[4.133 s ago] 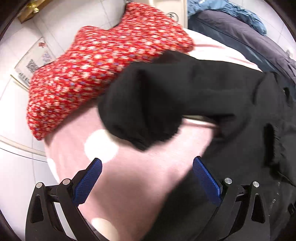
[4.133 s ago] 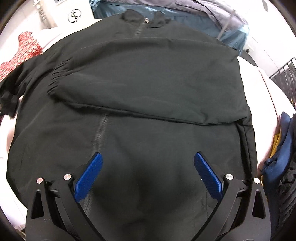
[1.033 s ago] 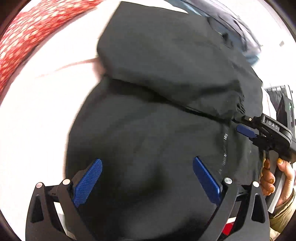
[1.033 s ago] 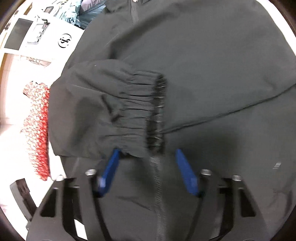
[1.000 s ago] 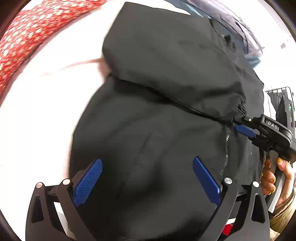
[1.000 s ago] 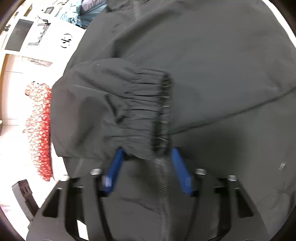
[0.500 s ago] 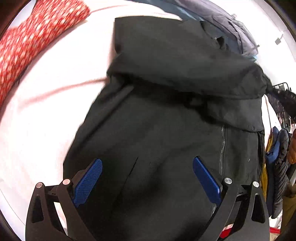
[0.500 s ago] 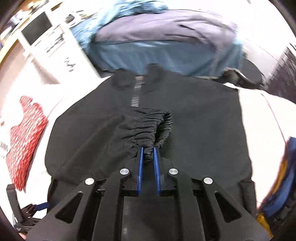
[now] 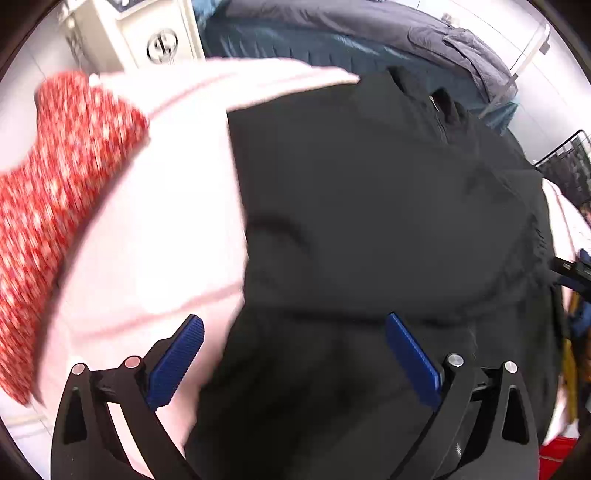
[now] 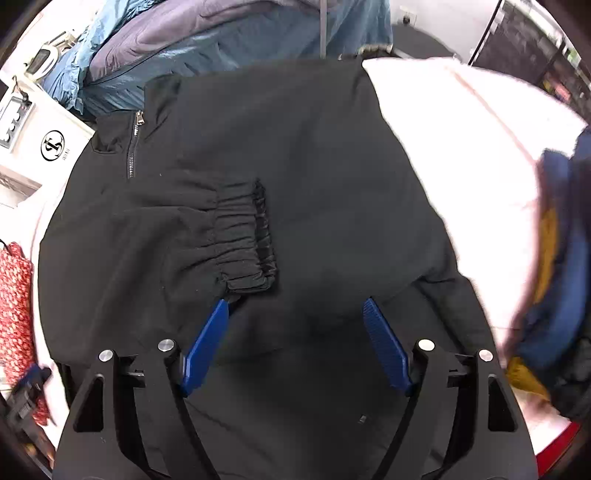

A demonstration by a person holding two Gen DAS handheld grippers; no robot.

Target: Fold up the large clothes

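A black zip-up jacket (image 10: 314, 166) lies flat on a pink sheet (image 10: 461, 147), collar at the far end. Both sleeves are folded across its chest; the elastic cuff (image 10: 243, 240) of the upper one rests near the middle. My right gripper (image 10: 295, 317) is open and empty, just above the jacket below the cuff. In the left wrist view the jacket (image 9: 369, 221) fills the centre and right. My left gripper (image 9: 291, 332) is open and empty over its left edge. The right gripper's tip (image 9: 570, 267) shows at the far right edge.
A red floral garment (image 9: 55, 184) lies on the sheet to the left. A blue-grey quilt (image 10: 221, 33) is heaped beyond the collar. A white appliance (image 10: 40, 147) stands at the far left. Navy and yellow clothes (image 10: 554, 258) are piled to the right.
My right gripper has let go of the sleeve cuff and opened; the cuff now lies on the jacket's chest. My left gripper has moved left toward the jacket's edge.
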